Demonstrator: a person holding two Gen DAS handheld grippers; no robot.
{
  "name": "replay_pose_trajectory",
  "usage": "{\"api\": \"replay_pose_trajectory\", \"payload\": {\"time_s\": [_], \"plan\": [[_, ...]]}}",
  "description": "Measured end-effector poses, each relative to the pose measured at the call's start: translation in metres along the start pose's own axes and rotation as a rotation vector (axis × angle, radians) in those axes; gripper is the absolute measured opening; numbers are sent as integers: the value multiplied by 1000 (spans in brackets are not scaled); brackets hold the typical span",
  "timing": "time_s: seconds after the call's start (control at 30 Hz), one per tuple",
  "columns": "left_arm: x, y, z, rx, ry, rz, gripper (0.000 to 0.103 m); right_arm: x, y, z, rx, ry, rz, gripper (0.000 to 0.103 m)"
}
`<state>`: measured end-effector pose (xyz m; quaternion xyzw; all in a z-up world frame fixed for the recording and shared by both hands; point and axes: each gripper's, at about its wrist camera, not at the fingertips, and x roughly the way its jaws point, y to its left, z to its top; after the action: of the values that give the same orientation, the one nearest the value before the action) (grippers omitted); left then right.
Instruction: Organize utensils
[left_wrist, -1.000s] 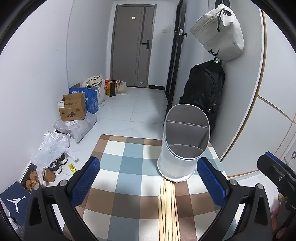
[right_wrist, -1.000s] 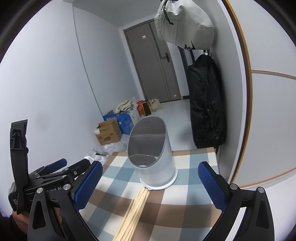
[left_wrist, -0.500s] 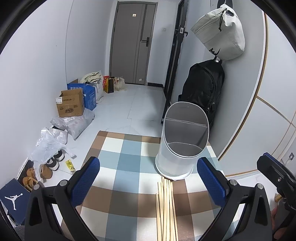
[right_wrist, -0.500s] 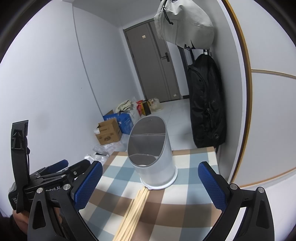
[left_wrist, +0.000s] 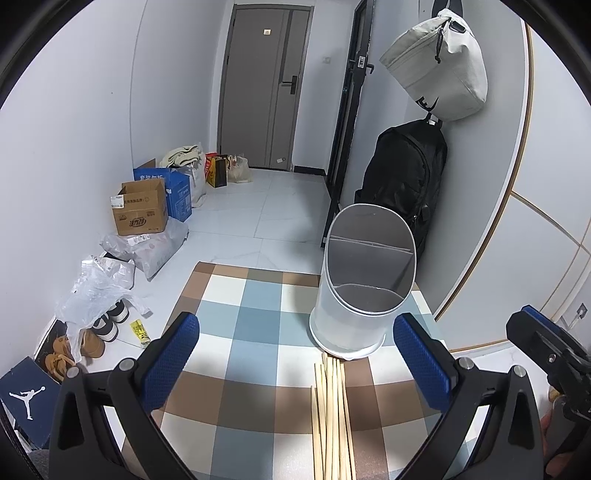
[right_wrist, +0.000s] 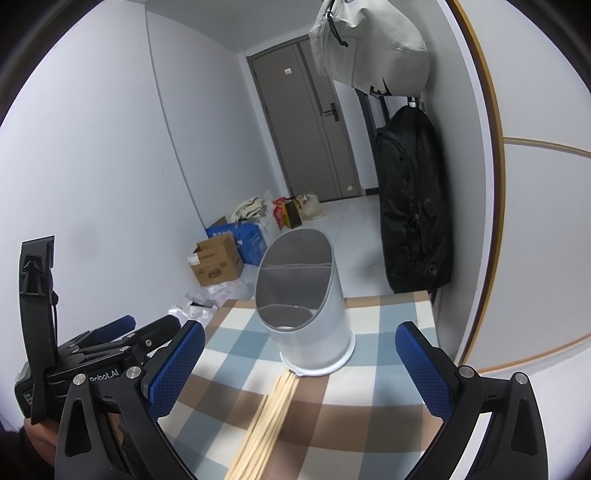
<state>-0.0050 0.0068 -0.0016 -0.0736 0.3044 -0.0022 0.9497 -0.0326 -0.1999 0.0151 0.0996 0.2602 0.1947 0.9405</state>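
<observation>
A bundle of several wooden chopsticks (left_wrist: 332, 413) lies on the checked tablecloth (left_wrist: 243, 314), tips toward a white utensil holder (left_wrist: 354, 314) with a slanted, divided mouth. The holder (right_wrist: 314, 343) looks empty, and the chopsticks (right_wrist: 269, 417) end at its base. My left gripper (left_wrist: 295, 354) is open above the cloth, nothing between its blue pads, chopsticks just right of its centre. My right gripper (right_wrist: 299, 358) is open too, hovering over the chopsticks short of the holder. Each gripper shows at the edge of the other's view.
A black backpack (left_wrist: 402, 177) and a beige bag (left_wrist: 439, 70) hang on the wall right behind the holder. The table's left edge drops to a floor with cardboard boxes (left_wrist: 140, 210), plastic bags and shoes. A grey door (left_wrist: 262, 92) stands at the far end.
The left gripper's view has tilted up a little, so the holder and chopsticks sit slightly lower in frame. The right gripper has barely moved. Both stay open.
</observation>
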Motion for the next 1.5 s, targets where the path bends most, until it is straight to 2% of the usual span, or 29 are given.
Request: {"api": "replay_pose_trajectory", "payload": {"time_s": [0.27,0.43,0.57,0.67,0.83,0.9,1.1,1.37,1.47,1.5], "plan": [[9,6,2,-20,59,-53,102,16,-2,-1,29,60,11,103],[17,24,4,-79,105,-91,102,41,-3,-6,51,160,6,103],[24,37,8,-84,118,-52,102,69,-5,-14,65,261,14,102],[31,46,10,-69,129,-8,102,90,-2,-24,49,339,18,97],[43,64,10,-88,175,4,102,136,1,-51,67,517,57,68],[47,72,9,-108,196,4,102,153,2,-63,79,569,56,61],[55,90,6,-173,255,-7,102,175,9,-77,90,611,87,35],[60,94,5,-178,295,-2,102,192,32,-74,-87,592,-27,35],[59,94,6,-177,296,4,102,189,39,-77,-173,591,-77,28],[59,94,6,-177,294,4,102,188,41,-78,-208,589,-97,22]]}}
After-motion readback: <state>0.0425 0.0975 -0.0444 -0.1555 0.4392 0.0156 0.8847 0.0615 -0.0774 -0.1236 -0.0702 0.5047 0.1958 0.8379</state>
